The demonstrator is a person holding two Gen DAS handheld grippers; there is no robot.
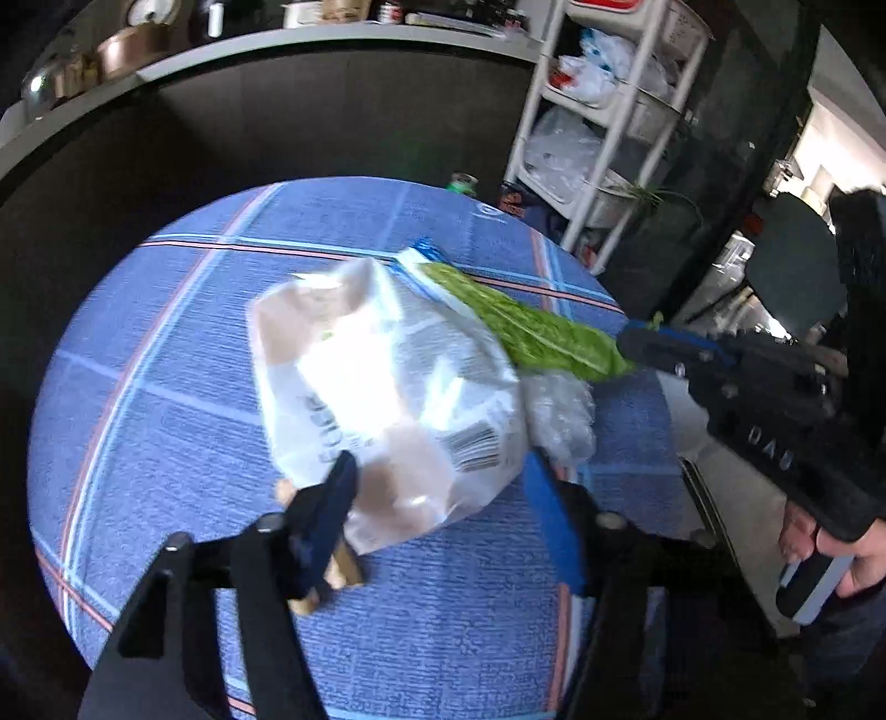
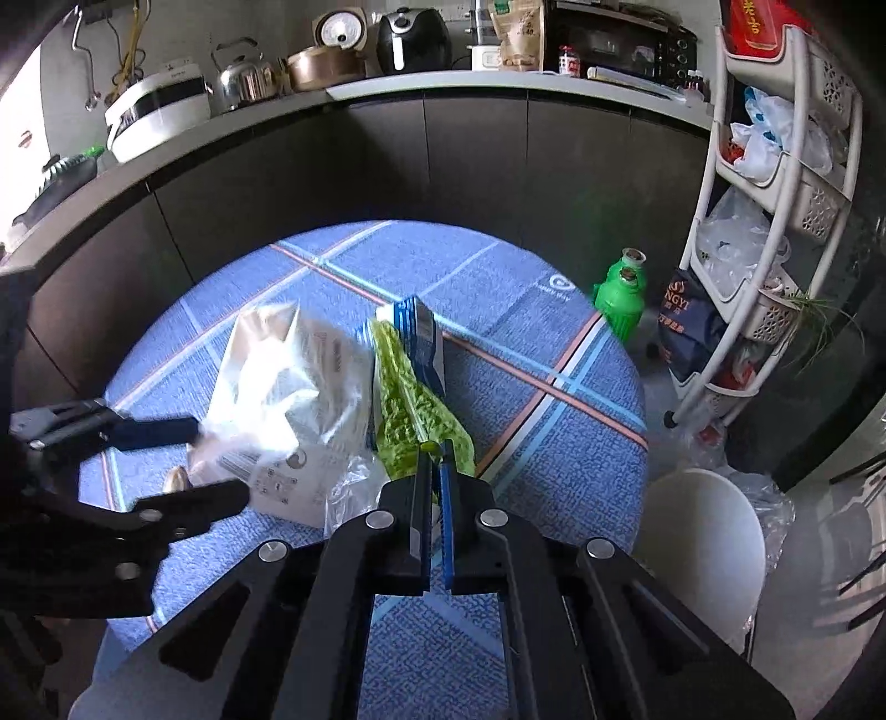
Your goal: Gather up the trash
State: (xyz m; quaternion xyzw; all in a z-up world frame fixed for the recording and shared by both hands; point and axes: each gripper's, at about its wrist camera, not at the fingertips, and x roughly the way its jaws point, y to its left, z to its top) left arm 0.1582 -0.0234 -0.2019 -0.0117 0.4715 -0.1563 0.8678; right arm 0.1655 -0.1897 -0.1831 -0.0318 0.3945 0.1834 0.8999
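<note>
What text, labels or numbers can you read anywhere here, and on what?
"DAB": embossed on the black right gripper, seen mirrored.
"NGYI": dark blue printed bag on the floor by the white rack; rest cut off.
Yellow Chinese characters: red box atop the rack.
Barcode and print: crinkled white plastic bag; blurred, unreadable.
White logo: blue checked tablecloth; too small.

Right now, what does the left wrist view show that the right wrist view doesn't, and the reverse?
Only the left wrist view shows the person's hand gripping the right gripper's handle. Only the right wrist view shows the green bottle on the floor, the white stool and the countertop kettle. Both show the white plastic bag between the left gripper's fingers, and the right gripper shut on the green wrapper.
</note>
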